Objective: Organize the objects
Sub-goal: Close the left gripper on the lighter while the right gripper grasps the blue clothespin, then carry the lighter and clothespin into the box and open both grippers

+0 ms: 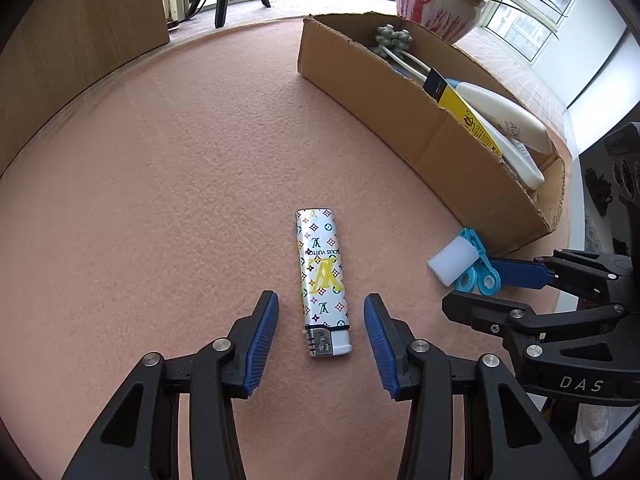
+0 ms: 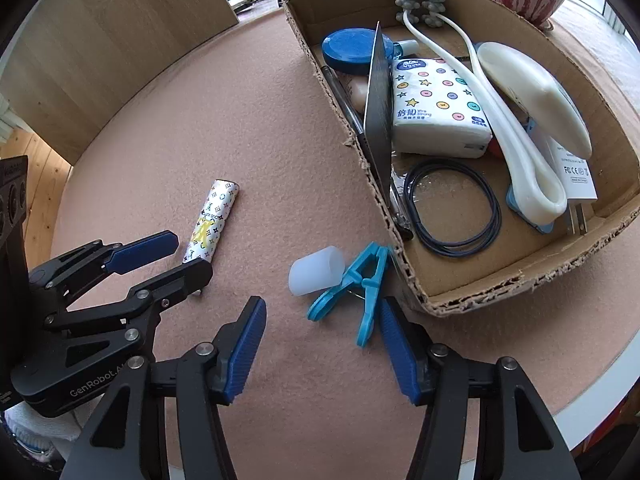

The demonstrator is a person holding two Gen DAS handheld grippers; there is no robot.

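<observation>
Left wrist view: the left gripper (image 1: 321,322) points down at the pink felt table (image 1: 180,168), its jaws partly open with nothing clamped. The patterned lighter (image 1: 323,280) lies flat at the centre of the frame, its metal head toward the bottom edge, sitting between the two blue pads (image 1: 264,344) with a clear gap on each side. At the right edge the right gripper (image 1: 486,286) reaches in, one blue finger beside a white plastic cap (image 1: 452,262) and a light blue clothespin (image 1: 478,270). Both lie close against the near wall of a cardboard box (image 1: 400,120) that runs across the upper right. A potted plant (image 1: 440,0) stands behind the box at the top.

Right wrist view: the right gripper (image 2: 322,332) is likewise partly open and holds nothing. The clothespin (image 2: 360,284) lies just ahead of the fingertips at centre frame, its handles reaching between the pads without touching either pad; the cap (image 2: 316,270) touches its left side. The box (image 2: 520,276) fills the upper right, holding a tissue pack (image 2: 438,108), a blue round lid (image 2: 350,50), a dark cord loop (image 2: 456,208) and a white massager (image 2: 520,148). At the left, the left gripper (image 2: 188,254) straddles the lighter (image 2: 212,220).
</observation>
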